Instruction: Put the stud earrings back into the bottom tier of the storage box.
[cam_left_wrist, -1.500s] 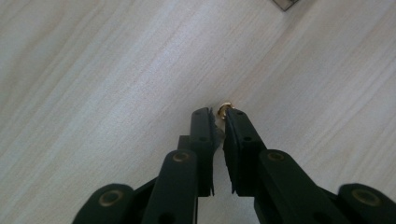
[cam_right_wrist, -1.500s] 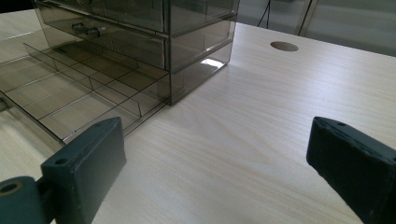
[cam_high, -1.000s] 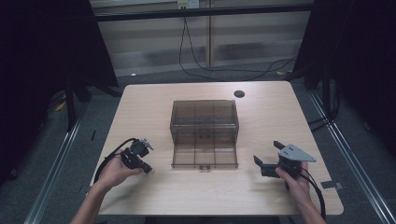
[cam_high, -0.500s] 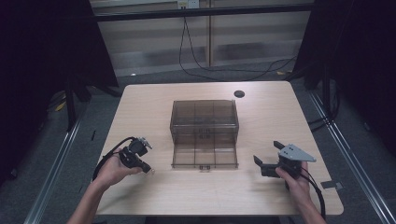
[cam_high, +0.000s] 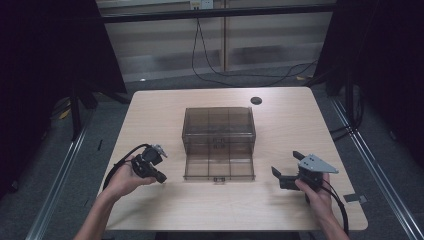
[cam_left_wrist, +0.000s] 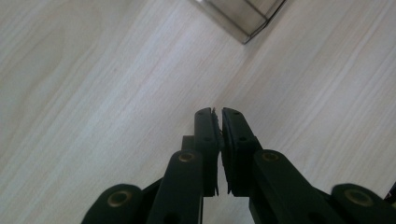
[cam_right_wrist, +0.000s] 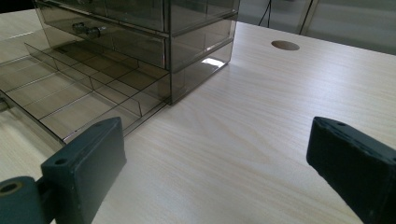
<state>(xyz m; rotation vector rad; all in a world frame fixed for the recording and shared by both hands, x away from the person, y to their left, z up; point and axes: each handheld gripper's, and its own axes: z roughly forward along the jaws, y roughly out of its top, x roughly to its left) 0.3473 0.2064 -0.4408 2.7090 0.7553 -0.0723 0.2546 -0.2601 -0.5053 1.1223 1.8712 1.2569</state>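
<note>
While both tools rest low over the bench (cam_high: 165, 110), stock stands thus. Left tool (cam_high: 161, 177): clenched on nothing, tips pressed together over bare wood. Right tool (cam_high: 285, 170): released, jaws wide apart, nothing between them. Smoked clear drawer cabinet (cam_high: 219, 122): between the two tools, ahead of each; bottom drawer (cam_high: 219, 167) pulled out, its compartments just left of the right tool's tips.

Far ahead of your right gripper (cam_high: 285, 162) you have a round dark hole (cam_high: 256, 100) in the wooden table (cam_high: 160, 115). Beyond it, black cables (cam_high: 240, 75) loop across the grey floor (cam_high: 165, 82). A metal rail (cam_high: 372, 167) runs off to that gripper's right.
</note>
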